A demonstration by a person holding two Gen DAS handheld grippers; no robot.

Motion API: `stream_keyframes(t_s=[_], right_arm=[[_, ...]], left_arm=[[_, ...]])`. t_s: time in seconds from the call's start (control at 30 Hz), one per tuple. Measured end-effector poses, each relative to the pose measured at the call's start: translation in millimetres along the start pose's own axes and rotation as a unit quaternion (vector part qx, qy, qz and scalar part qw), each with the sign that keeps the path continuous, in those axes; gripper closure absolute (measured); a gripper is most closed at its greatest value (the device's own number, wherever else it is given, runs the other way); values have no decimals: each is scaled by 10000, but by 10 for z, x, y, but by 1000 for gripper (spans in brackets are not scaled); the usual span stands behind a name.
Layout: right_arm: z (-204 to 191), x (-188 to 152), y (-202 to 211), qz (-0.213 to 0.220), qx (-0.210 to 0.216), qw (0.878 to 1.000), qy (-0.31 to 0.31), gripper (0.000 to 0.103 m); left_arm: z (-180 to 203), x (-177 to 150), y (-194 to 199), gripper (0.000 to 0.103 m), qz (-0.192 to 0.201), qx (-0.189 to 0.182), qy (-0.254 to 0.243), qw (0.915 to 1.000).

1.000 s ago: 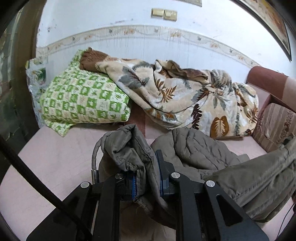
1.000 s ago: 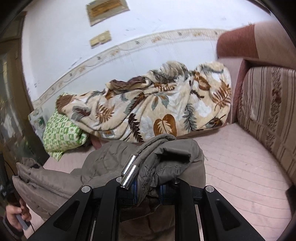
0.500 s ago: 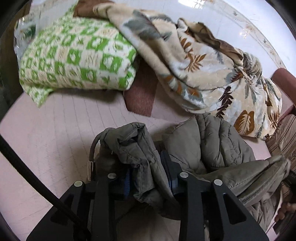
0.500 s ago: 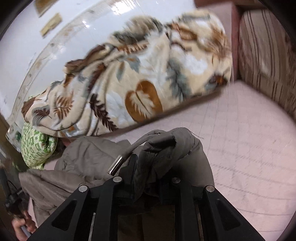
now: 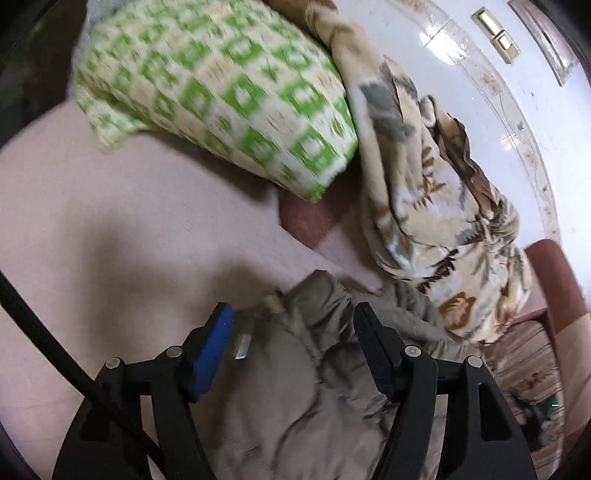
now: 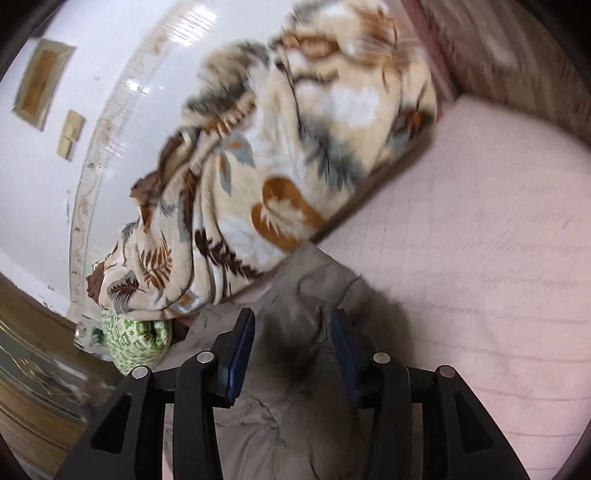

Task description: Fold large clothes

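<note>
Left wrist: tool (image 5: 293, 321) just opening over jacket (image 5: 295, 387).

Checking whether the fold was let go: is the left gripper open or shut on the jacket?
Open. The left gripper has just been opening; the grey jacket lies between its spread pads, unpinched.

Landmark: leaf-print blanket (image 5: 424, 192), a rumpled cream heap with brown and grey leaves, lying against the wall.
Green checked pillow (image 5: 229, 96): just beside the blanket at one end, its corner tucked under the blanket's edge.
Pink bedsheet (image 6: 480, 258): spread beneath and in front of the blanket, faintly gridded.
Striped cushion (image 5: 524, 354): at the blanket's far end from the pillow, brown and beige.
White wall (image 6: 110, 44): behind the blanket, with a patterned border strip.
Wall switches (image 5: 498, 35): on the wall above the blanket, gold-coloured.
Framed picture (image 6: 42, 83): beside the switches, above the blanket.
</note>
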State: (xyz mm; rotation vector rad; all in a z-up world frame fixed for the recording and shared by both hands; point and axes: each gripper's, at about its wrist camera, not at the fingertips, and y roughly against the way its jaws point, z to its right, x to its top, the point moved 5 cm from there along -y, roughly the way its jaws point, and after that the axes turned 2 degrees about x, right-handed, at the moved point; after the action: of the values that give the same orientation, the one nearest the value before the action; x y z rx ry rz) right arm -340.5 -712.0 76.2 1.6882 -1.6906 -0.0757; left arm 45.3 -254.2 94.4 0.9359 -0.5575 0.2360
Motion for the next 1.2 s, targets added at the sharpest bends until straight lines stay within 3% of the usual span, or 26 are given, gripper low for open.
stream_keyframes(t_s=[0.1,0.23,0.33,0.43,0.6,0.73,0.87,0.93,1.03,1.2], right_arm=[[-205,-114,218,47,-72,9978,657,55],[-585,-593,312,-69,-181,9858,1669,55],[-784,-1009,197,-206,-283,9751,2190,55],[-883,-1266,-82,-417,-461,9656,2523,55],[-818,-1273,-538,-455,-1106,9511,2847,54],[-496,-1163,-933,-825,-1436,9520,2575,54],[-282,-1064,-1220,-1065,-1586,9555,2248,54],[-259,-1049,-1275,-1174,-1658,9546,2180,54],[-397,-1042,-1098,-1082,-1576,9570,2180,54],[-643,-1289,-259,-378,-1053,9684,2227,47]], left_arm=[[160,-141,228,36,256,159,-638,9975],[817,-689,453,36,602,127,-2017,9775],[1324,-1134,386,36,585,133,-2815,9577],[1650,-1359,112,36,309,264,-3141,9485],[1641,-1275,-634,33,-272,1004,-2971,9492],[1433,-1089,-1032,15,-689,1083,-2530,9589],[1393,-1033,-1252,7,-938,1273,-2378,9584],[1408,-1019,-1219,8,-990,1313,-2322,9587],[1408,-1049,-824,12,-633,1014,-2336,9650],[1186,-1392,8,12,90,838,-2414,9668]])
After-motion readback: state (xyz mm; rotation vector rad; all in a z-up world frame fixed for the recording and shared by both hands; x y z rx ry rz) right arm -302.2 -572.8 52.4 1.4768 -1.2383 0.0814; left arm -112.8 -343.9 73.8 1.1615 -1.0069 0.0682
